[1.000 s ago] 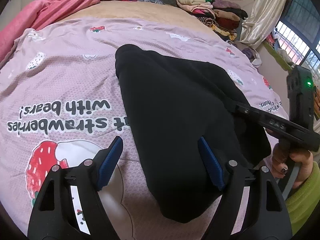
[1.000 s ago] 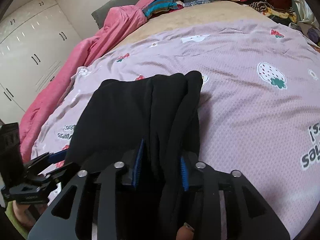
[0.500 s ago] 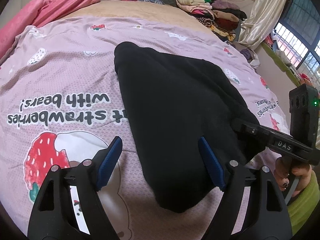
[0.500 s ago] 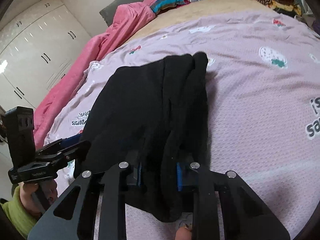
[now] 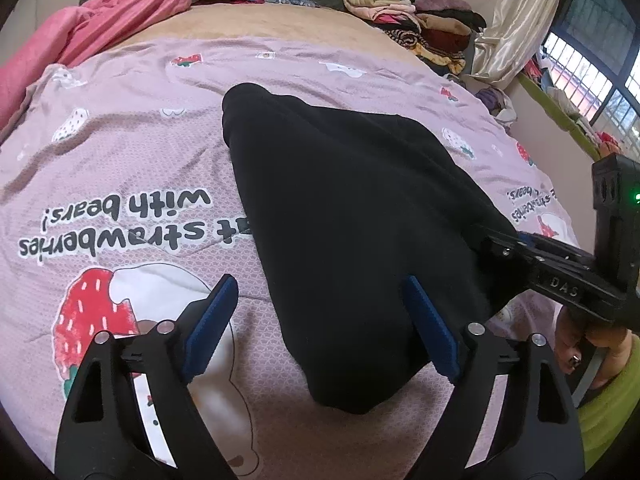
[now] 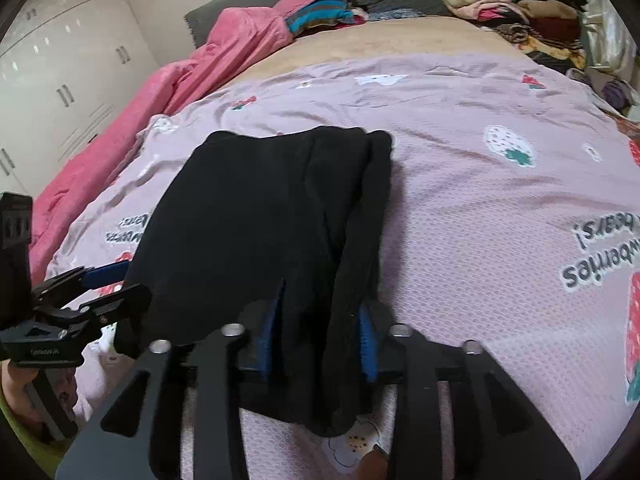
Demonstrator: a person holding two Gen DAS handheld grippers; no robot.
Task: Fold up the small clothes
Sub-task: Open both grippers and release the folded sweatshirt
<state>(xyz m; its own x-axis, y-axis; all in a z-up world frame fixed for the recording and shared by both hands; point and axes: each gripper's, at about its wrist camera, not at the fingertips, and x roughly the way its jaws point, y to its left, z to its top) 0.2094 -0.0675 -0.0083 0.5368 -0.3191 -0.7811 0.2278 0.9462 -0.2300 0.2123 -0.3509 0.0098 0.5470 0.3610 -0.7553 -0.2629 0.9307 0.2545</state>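
A black garment [image 5: 352,216] lies folded lengthwise on the pink strawberry bedspread [image 5: 120,168]. My left gripper [image 5: 320,332] is open just above the garment's near end, its blue pads either side of the cloth without touching it. My right gripper [image 6: 316,336] is shut on a bunched edge of the black garment [image 6: 256,216] at its near end. It also shows at the right edge of the left wrist view [image 5: 504,248], gripping the garment's right side. The left gripper shows at the left of the right wrist view [image 6: 100,292], beside the garment's left edge.
A pink blanket [image 5: 100,28] is heaped at the far left of the bed. Piles of folded clothes [image 5: 416,20] sit at the far right by a curtain [image 5: 508,20]. White wardrobe doors [image 6: 60,80] stand beyond the bed. The bedspread [image 6: 500,220] stretches to the right.
My right gripper has pulled the held garment edge toward the near right, stretching the cloth flatter on the bed. My left gripper has stayed open over the near end.
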